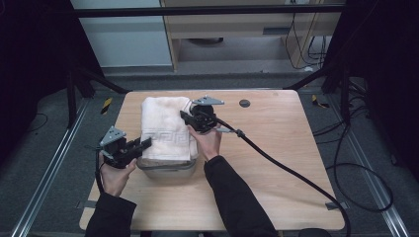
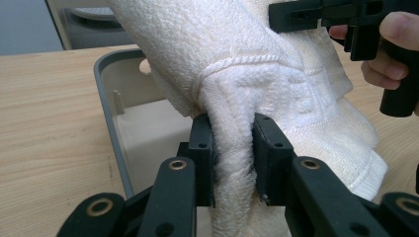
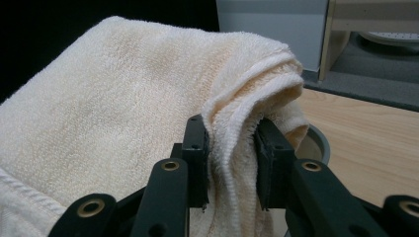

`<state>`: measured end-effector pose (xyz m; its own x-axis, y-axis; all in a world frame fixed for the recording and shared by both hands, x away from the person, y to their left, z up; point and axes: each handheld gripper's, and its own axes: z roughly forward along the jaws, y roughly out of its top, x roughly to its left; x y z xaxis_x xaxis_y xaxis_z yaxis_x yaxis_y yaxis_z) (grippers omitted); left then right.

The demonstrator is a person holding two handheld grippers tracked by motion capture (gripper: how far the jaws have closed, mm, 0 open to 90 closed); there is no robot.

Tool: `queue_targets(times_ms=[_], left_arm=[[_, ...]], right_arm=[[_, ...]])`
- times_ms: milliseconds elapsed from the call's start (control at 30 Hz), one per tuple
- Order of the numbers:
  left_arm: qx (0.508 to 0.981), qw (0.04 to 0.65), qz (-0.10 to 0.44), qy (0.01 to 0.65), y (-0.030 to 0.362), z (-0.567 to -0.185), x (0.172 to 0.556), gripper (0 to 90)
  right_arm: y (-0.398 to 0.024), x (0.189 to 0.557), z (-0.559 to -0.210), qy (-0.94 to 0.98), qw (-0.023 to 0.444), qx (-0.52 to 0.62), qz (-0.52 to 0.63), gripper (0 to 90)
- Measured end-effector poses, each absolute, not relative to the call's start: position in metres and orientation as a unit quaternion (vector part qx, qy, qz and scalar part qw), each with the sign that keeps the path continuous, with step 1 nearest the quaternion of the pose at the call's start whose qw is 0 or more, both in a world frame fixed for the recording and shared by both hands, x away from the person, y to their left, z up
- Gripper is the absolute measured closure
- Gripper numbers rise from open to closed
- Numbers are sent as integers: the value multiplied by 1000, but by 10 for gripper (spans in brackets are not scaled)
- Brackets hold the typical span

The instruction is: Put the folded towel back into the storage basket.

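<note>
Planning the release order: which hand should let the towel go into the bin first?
Probably left. The left gripper pinches the cream terry towel right over the grey plastic bin; the right gripper holds the far edge.

A folded cream towel with a patterned border hangs draped over a grey tub, bunched at both ends

This looks like a lab recording bay: a lone wooden table stands at centre frame on grey carpet, metal floor rails run down both lower sides, black curtains fill the left and right edges, and loose cables coil at right.
</note>
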<state>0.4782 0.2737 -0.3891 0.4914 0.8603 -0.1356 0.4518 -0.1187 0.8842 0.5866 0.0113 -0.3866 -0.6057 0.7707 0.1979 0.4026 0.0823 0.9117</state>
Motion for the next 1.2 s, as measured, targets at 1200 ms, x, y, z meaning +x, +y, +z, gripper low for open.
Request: queue_targets(times_ms=[1200], left_arm=[[744, 401, 219, 488, 269, -425, 497, 721]], right_arm=[[25, 597, -430, 746, 165, 425, 484, 700]])
